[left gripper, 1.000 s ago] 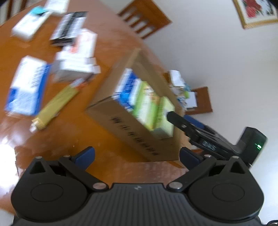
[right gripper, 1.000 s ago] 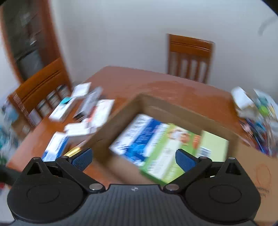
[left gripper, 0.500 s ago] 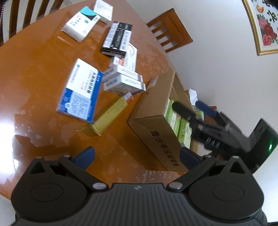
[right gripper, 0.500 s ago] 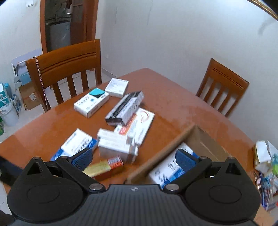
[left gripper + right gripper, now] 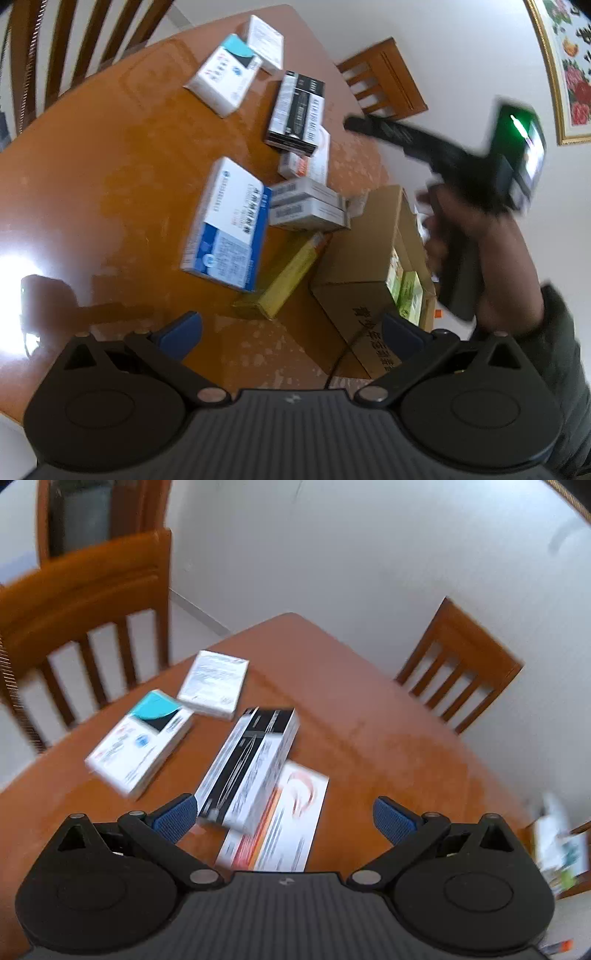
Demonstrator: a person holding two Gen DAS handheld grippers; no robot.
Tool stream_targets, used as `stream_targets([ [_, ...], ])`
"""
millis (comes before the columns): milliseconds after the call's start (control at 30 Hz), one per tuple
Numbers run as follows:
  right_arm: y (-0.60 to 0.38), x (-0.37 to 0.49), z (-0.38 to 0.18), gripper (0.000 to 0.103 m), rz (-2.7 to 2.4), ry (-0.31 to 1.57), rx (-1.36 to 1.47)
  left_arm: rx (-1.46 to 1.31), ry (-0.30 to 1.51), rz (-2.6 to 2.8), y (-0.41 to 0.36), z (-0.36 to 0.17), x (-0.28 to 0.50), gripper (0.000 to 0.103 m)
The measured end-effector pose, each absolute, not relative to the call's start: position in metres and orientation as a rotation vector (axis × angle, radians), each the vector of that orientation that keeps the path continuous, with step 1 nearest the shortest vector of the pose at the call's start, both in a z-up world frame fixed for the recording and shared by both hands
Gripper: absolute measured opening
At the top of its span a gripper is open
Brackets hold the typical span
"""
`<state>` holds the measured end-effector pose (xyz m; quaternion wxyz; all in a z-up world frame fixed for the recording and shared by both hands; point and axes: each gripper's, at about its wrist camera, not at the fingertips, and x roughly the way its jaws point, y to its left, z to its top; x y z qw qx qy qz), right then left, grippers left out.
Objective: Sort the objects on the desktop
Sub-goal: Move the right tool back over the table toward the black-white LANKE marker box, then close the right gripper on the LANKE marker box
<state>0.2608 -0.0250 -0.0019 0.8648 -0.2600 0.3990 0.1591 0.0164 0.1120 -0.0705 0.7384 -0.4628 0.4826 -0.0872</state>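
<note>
We hold the right hand-held gripper above the counter with its jaws apart and nothing between them. The black box lies just ahead of its left fingertip, resting on a flat white-and-red box. Further off lie a white box with a teal corner and a small white box, close beside each other.

We hold the left hand-held gripper low over the counter, jaws apart and empty. The carton stands ahead of its right fingertip, with green boxes inside. A yellow box lies against the carton's left side, a blue-and-white box beside that, and two grey boxes further on.

In the left view, the right hand grips its tool above the carton; the tool's fingers reach out over the black box. The hand is blurred.
</note>
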Motion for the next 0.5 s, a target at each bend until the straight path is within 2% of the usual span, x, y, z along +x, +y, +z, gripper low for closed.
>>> stream_targets([
  [167,0.029,0.298,-0.046,0.103,0.235,0.880,-0.660,-1.060,1.048,-0.155,0.131,-0.078,0.012,0.103],
  [333,0.040,0.323,-0.077,0.103,0.171,0.967,-0.573,-1.084,1.009,-0.140,0.148,-0.075,0.019,0.103],
  [500,0.056,0.326,-0.102,0.103,0.107,0.957,-0.691,-1.106,1.003,-0.130,0.159,-0.078,0.026,0.103],
])
